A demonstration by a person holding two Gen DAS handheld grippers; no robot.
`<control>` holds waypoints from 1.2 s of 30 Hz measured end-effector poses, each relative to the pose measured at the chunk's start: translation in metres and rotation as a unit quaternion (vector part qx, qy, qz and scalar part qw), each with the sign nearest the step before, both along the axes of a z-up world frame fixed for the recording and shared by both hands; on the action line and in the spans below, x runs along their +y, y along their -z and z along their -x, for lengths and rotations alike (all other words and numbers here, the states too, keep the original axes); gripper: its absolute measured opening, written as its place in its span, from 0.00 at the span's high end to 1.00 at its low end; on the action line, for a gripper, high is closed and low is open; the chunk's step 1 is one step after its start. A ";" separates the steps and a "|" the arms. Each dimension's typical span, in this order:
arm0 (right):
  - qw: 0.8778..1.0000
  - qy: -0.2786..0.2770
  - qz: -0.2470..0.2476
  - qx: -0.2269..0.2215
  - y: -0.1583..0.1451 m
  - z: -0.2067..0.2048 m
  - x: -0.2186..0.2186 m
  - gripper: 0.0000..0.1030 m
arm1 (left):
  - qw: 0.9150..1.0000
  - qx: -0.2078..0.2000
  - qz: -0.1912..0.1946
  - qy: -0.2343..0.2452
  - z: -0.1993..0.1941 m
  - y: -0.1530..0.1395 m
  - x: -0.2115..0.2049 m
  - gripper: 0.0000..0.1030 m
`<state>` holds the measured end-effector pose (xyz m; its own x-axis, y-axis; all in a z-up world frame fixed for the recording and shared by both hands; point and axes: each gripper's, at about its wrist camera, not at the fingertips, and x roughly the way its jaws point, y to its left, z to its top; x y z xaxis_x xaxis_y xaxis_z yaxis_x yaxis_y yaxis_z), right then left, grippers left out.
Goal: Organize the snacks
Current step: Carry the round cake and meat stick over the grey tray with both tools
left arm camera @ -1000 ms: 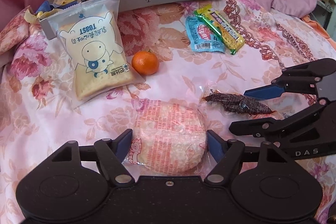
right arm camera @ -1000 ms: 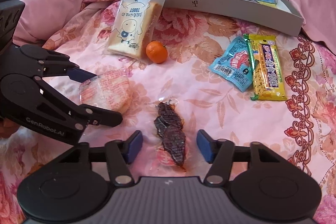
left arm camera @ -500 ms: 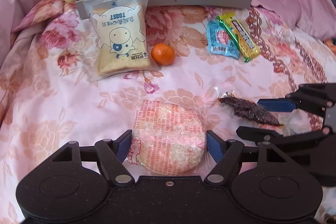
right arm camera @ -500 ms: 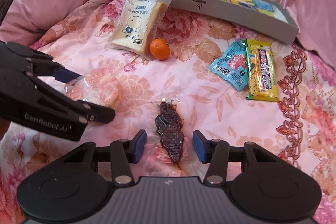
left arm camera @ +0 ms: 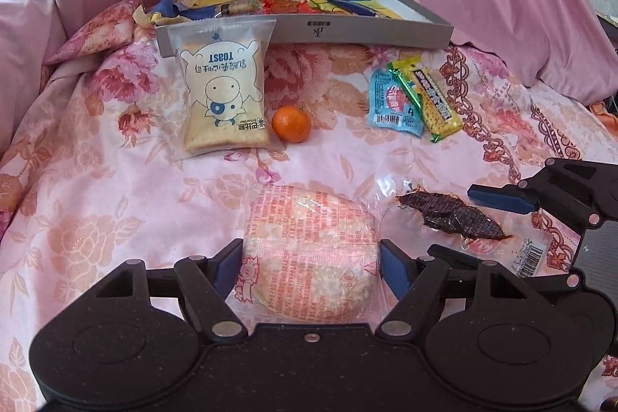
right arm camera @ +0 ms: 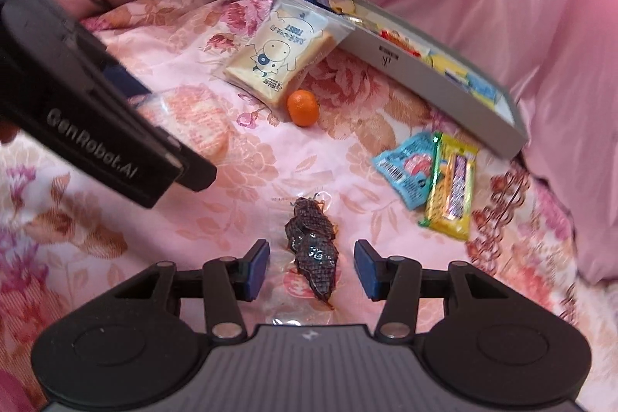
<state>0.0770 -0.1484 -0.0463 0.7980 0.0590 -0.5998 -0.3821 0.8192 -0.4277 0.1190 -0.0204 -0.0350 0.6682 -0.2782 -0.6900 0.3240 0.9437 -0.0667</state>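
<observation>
My left gripper (left arm camera: pixel 311 267) is shut on a round rice cake in pink-printed wrap (left arm camera: pixel 311 250); both blue pads press its sides. It also shows in the right wrist view (right arm camera: pixel 197 118). My right gripper (right arm camera: pixel 311 267) is open, its pads either side of a dark dried-meat packet in clear wrap (right arm camera: pixel 313 246), with gaps on both sides. That packet also shows in the left wrist view (left arm camera: pixel 454 215). A grey tray (left arm camera: pixel 347 29) at the back holds several snacks.
On the floral bedspread lie a toast packet (left arm camera: pixel 224 95), a mandarin (left arm camera: pixel 291 123), a blue packet (left arm camera: pixel 390 103) and a yellow-green bar (left arm camera: pixel 428 99). Pink bedding rises behind the tray and at both sides.
The left gripper has risen and pulled back with the rice cake. The right view has tilted and shifted; its jaws narrowed, then reopened around the meat packet.
</observation>
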 end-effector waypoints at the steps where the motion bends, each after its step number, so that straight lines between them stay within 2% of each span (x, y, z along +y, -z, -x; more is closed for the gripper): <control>1: 1.000 0.000 0.008 -0.003 0.000 0.001 0.000 0.49 | 1.000 0.001 0.000 0.001 0.001 0.000 0.000 0.28; 3: 1.000 0.005 0.010 -0.003 0.000 0.001 0.000 0.49 | 1.000 0.000 0.000 0.003 0.002 0.000 -0.002 0.28; 7: 0.999 0.019 -0.021 0.017 -0.001 -0.002 -0.008 0.49 | 1.000 -0.004 0.001 0.001 0.004 -0.001 -0.001 0.28; 9: 1.000 0.022 -0.020 0.009 0.000 -0.001 -0.011 0.49 | 1.000 -0.007 0.003 -0.001 0.004 -0.001 -0.001 0.28; 19: 0.998 0.016 0.039 -0.041 -0.001 0.006 -0.009 0.49 | 1.000 -0.014 0.007 -0.011 0.004 0.000 -0.001 0.28; 26: 0.992 -0.004 0.095 -0.082 -0.004 0.009 -0.007 0.49 | 0.999 -0.030 0.024 -0.025 0.001 -0.005 0.003 0.28; 31: 0.989 -0.014 0.108 -0.104 -0.016 0.001 -0.009 0.49 | 0.998 -0.041 0.038 -0.035 -0.011 -0.018 0.002 0.28; 36: 0.984 -0.023 0.114 -0.134 -0.039 -0.014 -0.013 0.49 | 0.995 -0.065 0.051 -0.052 -0.037 -0.047 0.001 0.28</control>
